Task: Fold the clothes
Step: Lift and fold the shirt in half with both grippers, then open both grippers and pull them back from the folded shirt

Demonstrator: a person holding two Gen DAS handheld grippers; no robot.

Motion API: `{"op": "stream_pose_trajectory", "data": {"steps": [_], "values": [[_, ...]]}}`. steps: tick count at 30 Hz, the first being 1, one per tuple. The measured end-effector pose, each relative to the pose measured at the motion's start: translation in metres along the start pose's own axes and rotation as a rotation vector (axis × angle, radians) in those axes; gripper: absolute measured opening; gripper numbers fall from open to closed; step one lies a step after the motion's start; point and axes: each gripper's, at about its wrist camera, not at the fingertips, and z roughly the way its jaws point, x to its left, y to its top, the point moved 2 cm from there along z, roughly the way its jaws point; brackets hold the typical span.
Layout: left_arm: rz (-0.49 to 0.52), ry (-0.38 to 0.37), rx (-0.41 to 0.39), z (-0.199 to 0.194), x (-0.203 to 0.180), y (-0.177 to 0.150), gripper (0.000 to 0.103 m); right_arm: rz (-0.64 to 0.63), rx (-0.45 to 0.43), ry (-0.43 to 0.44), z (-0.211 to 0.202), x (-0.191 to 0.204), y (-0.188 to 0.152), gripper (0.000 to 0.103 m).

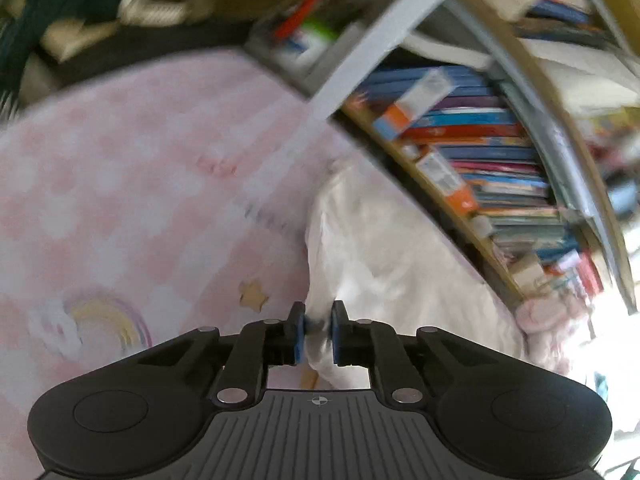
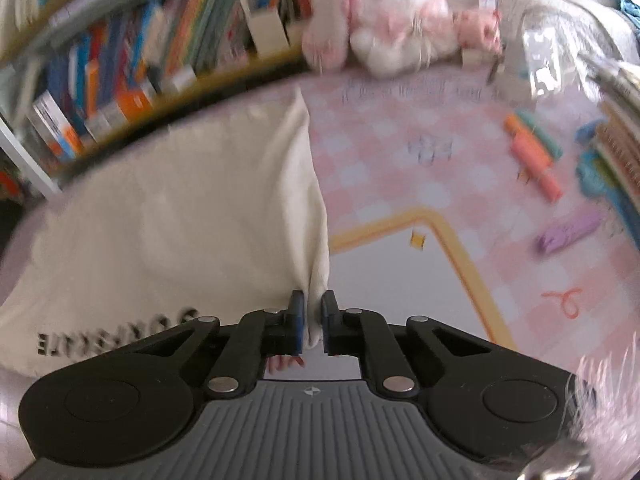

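Note:
A cream garment (image 2: 180, 208) with dark lettering lies on a pink checked mat (image 2: 400, 168). In the left wrist view the same garment (image 1: 384, 256) stretches away to the right, pale and creased. My left gripper (image 1: 318, 326) is shut on a bunched edge of the garment, cloth pinched between its blue pads. My right gripper (image 2: 313, 318) is shut on another edge of the garment, a fold of cream cloth squeezed between its pads and pulled up from the mat. Both views are blurred.
A low shelf packed with books (image 1: 480, 160) runs along the mat's far side. Plush toys (image 2: 400, 20) sit at the back. Orange and green markers (image 2: 532, 152) and a purple block (image 2: 568, 232) lie at the right. A fluffy pink sleeve (image 2: 604, 408) shows bottom right.

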Motion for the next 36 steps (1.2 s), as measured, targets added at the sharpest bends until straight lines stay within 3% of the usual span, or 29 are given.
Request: {"op": "stream_pose_trajectory", "data": {"steps": [4,15,20,22,23,25,27,30,36], "values": [[0.043,0.112,0.121,0.025,0.018,-0.018,0.012,0.010,0.057,-0.010,0.012,-0.007,-0.009,0.008],[0.116,0.103,0.097,0.028,0.018,-0.028,0.014,-0.049,0.060,-0.053,0.019,0.000,-0.021,0.009],[0.191,0.102,0.095,0.026,0.013,-0.030,0.017,0.004,0.062,-0.054,0.019,-0.002,-0.018,0.011],[0.244,0.102,0.096,0.025,0.010,-0.032,0.019,0.049,0.047,-0.075,0.014,-0.004,-0.020,0.022],[0.259,0.105,0.098,0.025,0.009,-0.032,0.024,0.071,0.038,-0.089,0.012,-0.004,-0.021,0.027],[0.276,0.115,0.091,0.022,0.007,-0.030,0.041,0.113,0.020,-0.117,0.007,-0.006,-0.023,0.051],[0.287,0.129,0.042,0.014,0.006,-0.029,0.058,0.130,0.004,-0.129,-0.001,-0.002,-0.026,0.052],[0.298,0.121,-0.019,0.002,0.004,-0.027,0.061,0.112,-0.014,-0.138,-0.012,0.008,-0.033,0.057],[0.377,0.128,-0.043,-0.009,-0.012,-0.030,0.067,0.033,-0.044,-0.147,-0.028,0.038,-0.045,0.073]]}}
